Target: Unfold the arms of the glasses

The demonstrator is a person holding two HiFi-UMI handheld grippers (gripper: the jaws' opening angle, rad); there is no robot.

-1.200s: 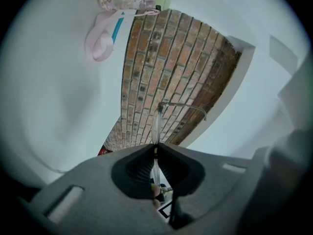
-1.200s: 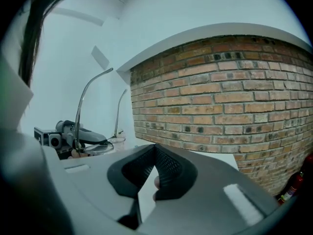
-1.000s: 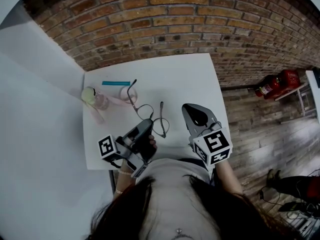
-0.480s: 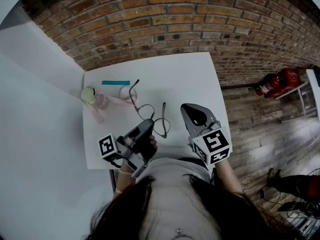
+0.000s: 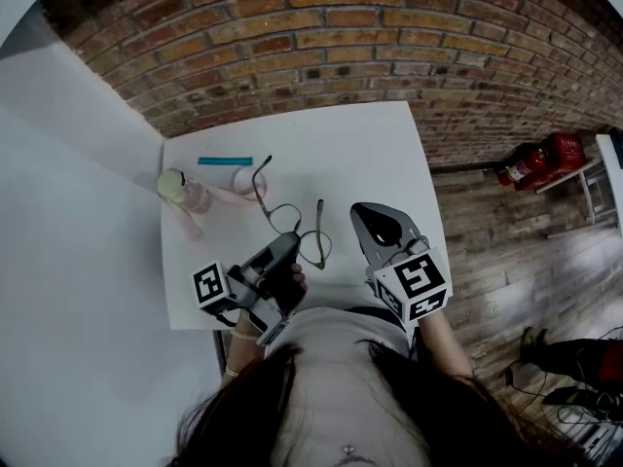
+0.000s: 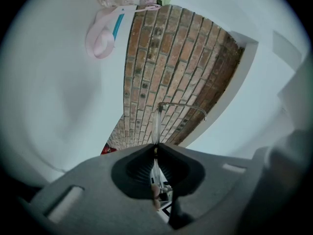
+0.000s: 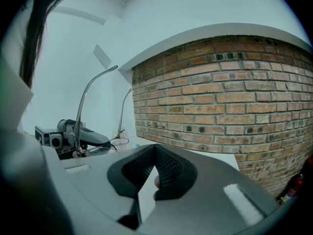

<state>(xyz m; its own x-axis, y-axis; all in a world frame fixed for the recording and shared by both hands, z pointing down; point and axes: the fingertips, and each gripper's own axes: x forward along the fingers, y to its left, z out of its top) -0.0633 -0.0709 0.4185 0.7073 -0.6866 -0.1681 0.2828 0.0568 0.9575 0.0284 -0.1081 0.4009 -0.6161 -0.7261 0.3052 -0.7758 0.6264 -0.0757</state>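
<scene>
Left hand-held gripper (image 5: 289, 240) (image 6: 155, 146) is clenched on the glasses (image 5: 292, 224) (image 6: 155, 124) at a lens edge, plain only in its own view. Right hand-held gripper (image 5: 375, 220) (image 7: 154, 146), jaws together and empty, is just right of them.

bottle (image 5: 185, 191) on table (image 5: 370, 154), left of glasses (image 5: 284, 219)

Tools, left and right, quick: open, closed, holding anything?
Left tool: closed on the glasses.
Right tool: closed, empty.
</scene>
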